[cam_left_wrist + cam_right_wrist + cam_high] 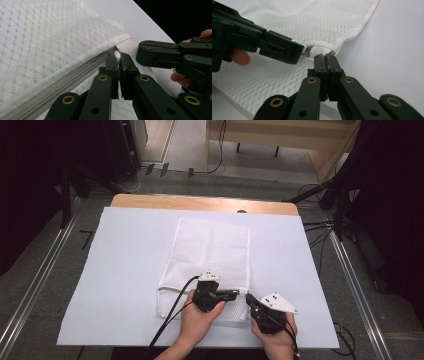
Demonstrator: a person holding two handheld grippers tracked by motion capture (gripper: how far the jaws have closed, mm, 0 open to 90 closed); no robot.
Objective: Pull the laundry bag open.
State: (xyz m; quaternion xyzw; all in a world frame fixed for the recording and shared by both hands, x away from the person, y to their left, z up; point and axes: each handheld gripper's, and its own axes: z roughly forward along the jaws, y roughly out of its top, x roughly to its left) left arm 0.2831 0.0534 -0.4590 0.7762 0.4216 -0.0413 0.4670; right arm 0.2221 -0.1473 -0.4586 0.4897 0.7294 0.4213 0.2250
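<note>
High view: a white mesh bag (207, 265) lies flat on the white sheet (125, 270) covering the desk (200, 202). The left gripper (239, 294) and right gripper (248, 298) meet at the bag's near right corner.

Left gripper view: the jaws are pinched on the small white zipper pull (117, 56) at the end of the grey zipper (57, 86), with the right gripper (140, 53) just beside it.

Right gripper view: the jaws are clamped on the bag's corner edge (322, 48), where the left gripper (300, 51) arrives from the left.
</note>
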